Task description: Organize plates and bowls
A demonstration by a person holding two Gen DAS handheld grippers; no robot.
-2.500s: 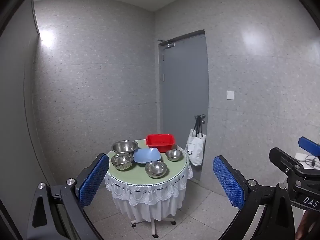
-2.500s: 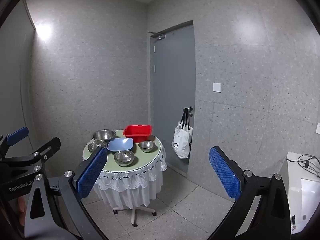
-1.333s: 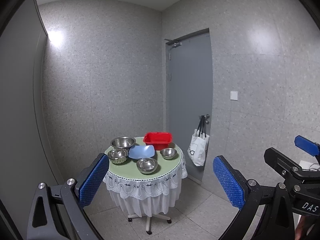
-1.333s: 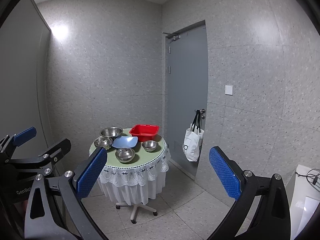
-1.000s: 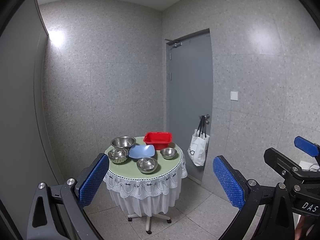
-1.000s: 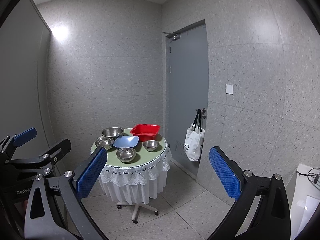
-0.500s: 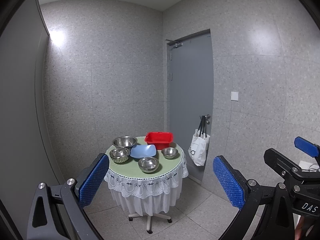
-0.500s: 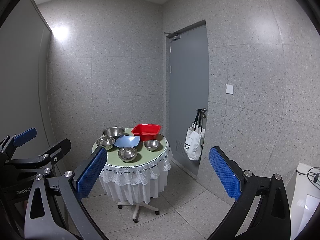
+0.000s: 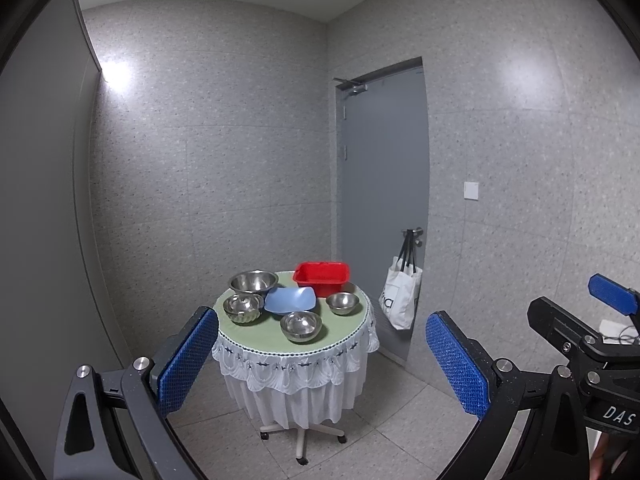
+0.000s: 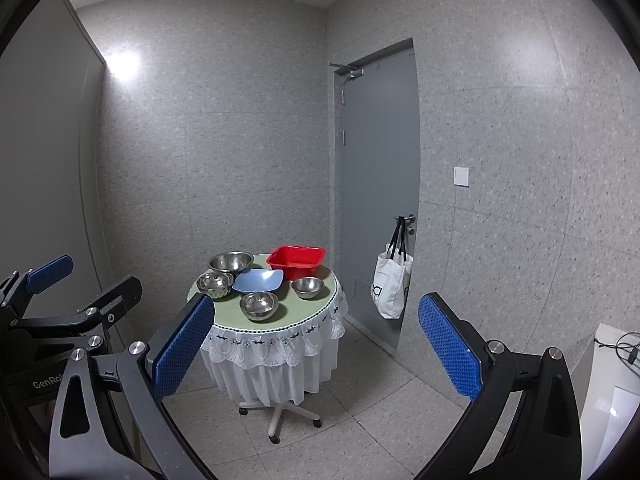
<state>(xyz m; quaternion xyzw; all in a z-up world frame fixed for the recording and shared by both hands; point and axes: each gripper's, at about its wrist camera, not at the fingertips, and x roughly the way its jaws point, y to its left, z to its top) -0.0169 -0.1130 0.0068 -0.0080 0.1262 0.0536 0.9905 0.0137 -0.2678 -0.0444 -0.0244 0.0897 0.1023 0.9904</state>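
Note:
A small round table (image 9: 256,339) (image 10: 296,318) with a green cloth and white lace skirt stands some distance ahead. On it are several steel bowls, the largest (image 9: 253,281) (image 10: 231,261) at the back left, a blue square plate (image 9: 290,300) (image 10: 258,281) in the middle and a red plastic basin (image 9: 321,277) (image 10: 296,262) at the back right. My left gripper (image 9: 322,364) is open and empty, well short of the table. My right gripper (image 10: 316,354) is open and empty too. Each gripper shows at the edge of the other's view.
A grey door (image 9: 384,208) (image 10: 376,184) stands right of the table, with a white tote bag (image 9: 401,296) (image 10: 390,284) on its handle. Speckled grey walls close the corner. The table has a wheeled base (image 9: 300,438) on tiled floor. A white surface with cables (image 10: 616,380) is at far right.
Over 2.5 seconds both cameras shifted a little, so the table sits slightly differently in view. Since a second ago almost nothing has moved. Both grippers stay open and empty.

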